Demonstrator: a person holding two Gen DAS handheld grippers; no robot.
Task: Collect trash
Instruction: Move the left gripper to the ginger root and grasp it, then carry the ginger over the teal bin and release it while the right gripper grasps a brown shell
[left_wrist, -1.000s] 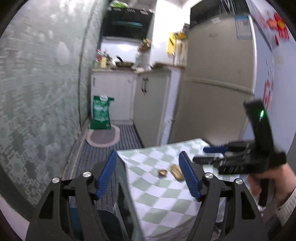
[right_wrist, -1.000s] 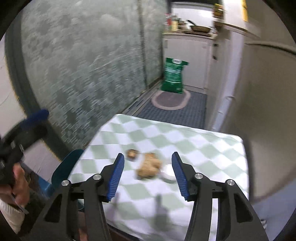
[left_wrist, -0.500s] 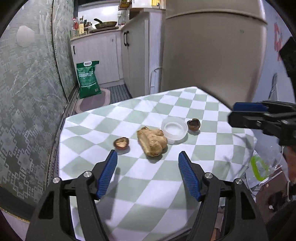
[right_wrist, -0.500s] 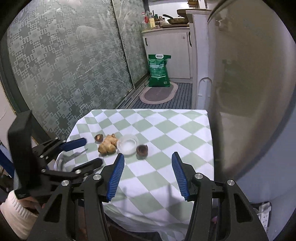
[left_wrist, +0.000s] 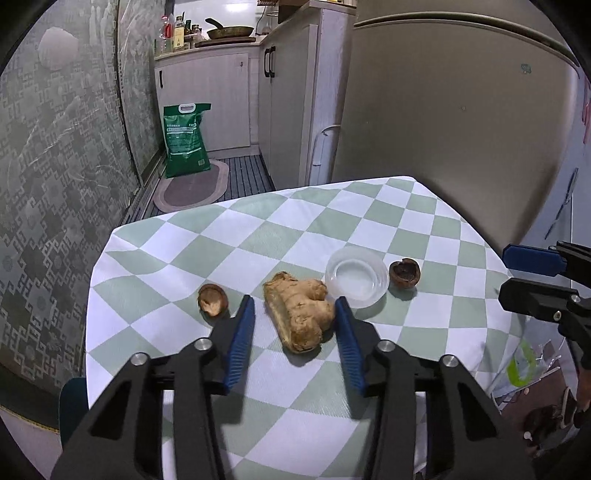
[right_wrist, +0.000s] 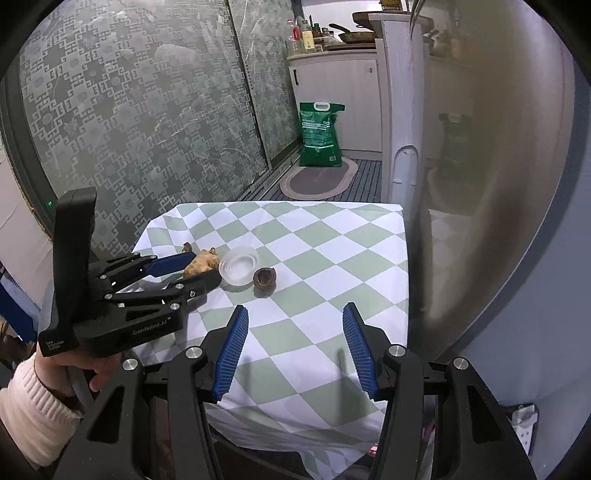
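- Since 0.5 s ago my left gripper (left_wrist: 294, 325) has advanced: its blue ribbed pads now flank the ginger (left_wrist: 298, 311), which earlier lay ahead of the tips. Jaws spread wide; I cannot tell whether either pad touches it.
- Right gripper (right_wrist: 293, 350) has barely shifted; it hangs over the near part of the table (right_wrist: 332, 258), jaws apart, nothing between them.
- 4 items sit in a row on the cloth, same order as before: left shell (left_wrist: 212, 300), ginger, dish (left_wrist: 357, 277), right shell (left_wrist: 405, 272).
- Ginger: knobbly, tan, matte, with a flat cut face toward the camera. It sits just beside the dish; contact unclear.
- Dish: round, shallow, translucent plastic.
- Shells: 2 brown half-husks, hollow side up; the right one is darker inside.
- Cloth: woven, green-and-white checks, draped over the table edges.
- Right view: left gripper's black frame is held in a hand (right_wrist: 86, 371) with a cream knit cuff.
- Background: green sack (left_wrist: 185, 138) on the floor by an oval mat (left_wrist: 192, 185); patterned frosted glass (right_wrist: 140, 110) on the left.
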